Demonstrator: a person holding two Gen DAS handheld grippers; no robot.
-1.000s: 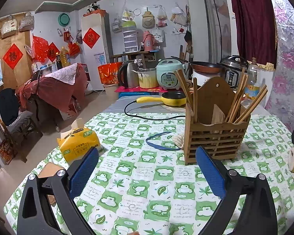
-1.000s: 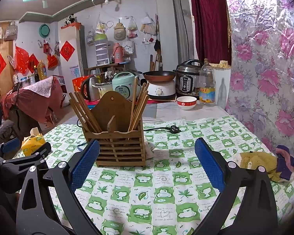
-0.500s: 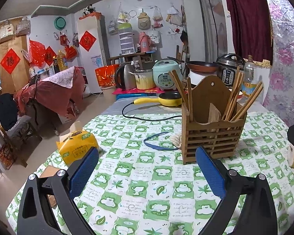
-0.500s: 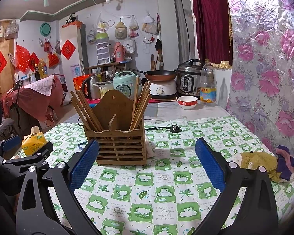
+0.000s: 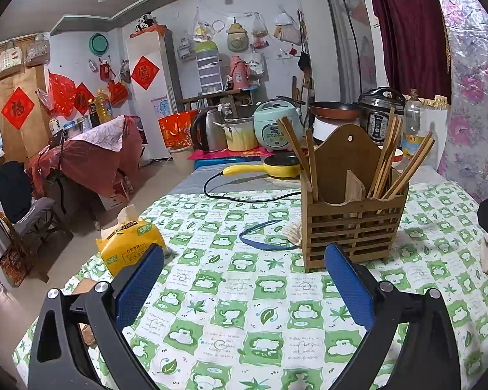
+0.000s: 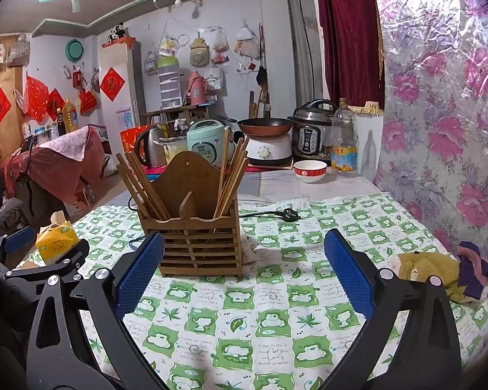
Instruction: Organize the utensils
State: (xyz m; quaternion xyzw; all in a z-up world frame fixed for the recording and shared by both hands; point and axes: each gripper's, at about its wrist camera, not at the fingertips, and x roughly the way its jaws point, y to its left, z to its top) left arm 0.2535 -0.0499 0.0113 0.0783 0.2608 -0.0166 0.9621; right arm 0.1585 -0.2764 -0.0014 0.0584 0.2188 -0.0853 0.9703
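A slatted wooden utensil holder (image 5: pixel 353 227) (image 6: pixel 198 243) stands upright on the green-and-white tablecloth. Several wooden chopsticks (image 5: pixel 403 169) (image 6: pixel 232 172) lean out of its left and right compartments. My left gripper (image 5: pixel 244 279) hovers open in front of the holder and to its left, with nothing between its blue pads. My right gripper (image 6: pixel 244 269) is open too, the holder just beyond its left pad (image 6: pixel 138 273). The left gripper's black frame (image 6: pixel 39 269) shows at the left edge of the right wrist view.
A yellow tissue pack (image 5: pixel 130 243) (image 6: pixel 53 240) sits near the table's left edge. A blue band (image 5: pixel 265 237) and a black power cord with plug (image 6: pixel 286 216) lie by the holder. A yellowish cloth with purple fabric (image 6: pixel 439 269) rests at right. Cookers, a bowl (image 6: pixel 309 170) and a bottle stand behind.
Both grippers have drawn back slightly and risen, so the holder looks a little farther away. Both stay open and empty; nothing on the table has moved.
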